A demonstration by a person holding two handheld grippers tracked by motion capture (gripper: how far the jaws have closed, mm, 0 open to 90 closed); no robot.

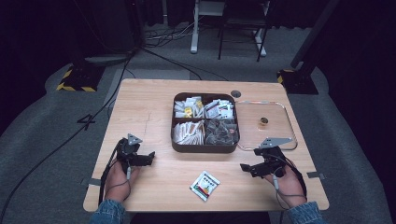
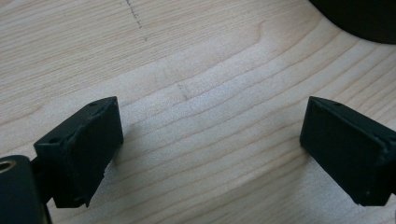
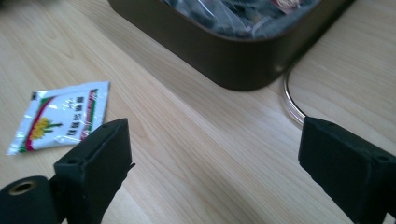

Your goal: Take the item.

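Note:
A dark brown box (image 1: 204, 147) with four compartments full of small sachets stands mid-table. Its clear lid (image 1: 287, 122) lies flat to its right. One white sachet (image 1: 205, 185) with red and green print lies alone on the wood near the front edge; the right gripper view has the same sachet (image 3: 61, 115) at the left. My left gripper (image 1: 150, 157) rests at the front left, open, nothing between its fingers (image 2: 88, 149). My right gripper (image 1: 246, 168) rests at the front right, open and empty, right of the sachet and below the box corner (image 3: 243, 60).
A small round brass-coloured knob (image 1: 264, 121) sits on the lid. A cable hole (image 1: 236, 94) is at the table's back. Behind the table stand desk legs (image 1: 194, 32) and floor cables. Bare wood lies between both grippers.

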